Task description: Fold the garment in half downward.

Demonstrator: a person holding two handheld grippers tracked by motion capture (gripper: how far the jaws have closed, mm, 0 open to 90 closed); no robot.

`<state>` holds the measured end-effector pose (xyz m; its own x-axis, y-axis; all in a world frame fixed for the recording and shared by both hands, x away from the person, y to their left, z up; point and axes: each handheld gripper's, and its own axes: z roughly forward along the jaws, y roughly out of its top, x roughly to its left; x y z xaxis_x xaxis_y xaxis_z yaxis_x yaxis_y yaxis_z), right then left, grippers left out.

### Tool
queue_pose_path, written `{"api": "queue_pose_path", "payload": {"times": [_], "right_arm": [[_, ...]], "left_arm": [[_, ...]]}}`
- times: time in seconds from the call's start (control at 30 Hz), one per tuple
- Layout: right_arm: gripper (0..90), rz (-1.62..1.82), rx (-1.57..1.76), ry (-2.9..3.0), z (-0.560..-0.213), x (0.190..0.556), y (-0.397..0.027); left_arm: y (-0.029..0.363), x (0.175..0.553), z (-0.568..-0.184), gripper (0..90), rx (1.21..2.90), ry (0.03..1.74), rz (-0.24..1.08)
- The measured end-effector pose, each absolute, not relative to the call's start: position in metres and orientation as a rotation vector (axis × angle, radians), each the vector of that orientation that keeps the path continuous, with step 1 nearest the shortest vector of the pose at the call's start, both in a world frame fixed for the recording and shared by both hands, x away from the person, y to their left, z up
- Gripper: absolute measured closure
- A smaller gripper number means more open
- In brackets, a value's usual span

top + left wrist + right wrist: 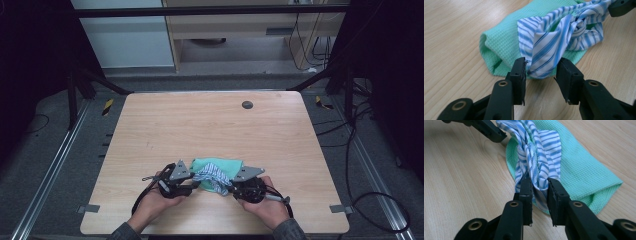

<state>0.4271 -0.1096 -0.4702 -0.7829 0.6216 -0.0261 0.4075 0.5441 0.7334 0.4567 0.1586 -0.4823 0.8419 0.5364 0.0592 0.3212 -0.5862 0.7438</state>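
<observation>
1. High view: a person's two hands come in from the near edge of the wooden desk (210, 125), each holding a gripper. The left gripper (191, 186) and the right gripper (231, 188) face each other at the two ends of a blue-and-white striped cloth (212, 178). This lies partly on a folded green cloth (216, 164) near the front middle of the desk. A small dark round disc (247, 104) sits well apart, toward the far edge.

2. Left gripper view: the left gripper (541, 68) has its fingers spread, one on each side of a folded end of the striped cloth (549, 47), with a gap on both sides. The green cloth (506, 40) lies beneath and behind it. The right gripper's black tip (621, 7) meets the far end of the striped cloth.

3. Right gripper view: the right gripper (540, 185) has its fingers pinching a bunched end of the striped cloth (536, 157). The green cloth (584, 170) spreads out to the right, flat on the desk. The left gripper's black tip (491, 131) sits at the cloth's far end.
</observation>
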Motion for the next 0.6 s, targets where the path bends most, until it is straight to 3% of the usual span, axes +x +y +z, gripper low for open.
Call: {"api": "queue_pose_path", "payload": {"times": [0.13,0.33,0.6], "right_arm": [[77.0,1.067,0.851,2.502,-0.471,0.426,-0.109],[84.1,1.056,0.838,2.521,-0.473,0.423,-0.108],[85.9,0.997,0.788,2.539,-0.477,0.418,-0.11]], "left_arm": [[0.162,0.455,-0.483,64.1,2.219,0.624,0.353],[0.16,0.453,-0.485,86.3,2.252,0.602,0.361],[0.16,0.445,-0.489,88.8,2.275,0.591,0.402]]}}
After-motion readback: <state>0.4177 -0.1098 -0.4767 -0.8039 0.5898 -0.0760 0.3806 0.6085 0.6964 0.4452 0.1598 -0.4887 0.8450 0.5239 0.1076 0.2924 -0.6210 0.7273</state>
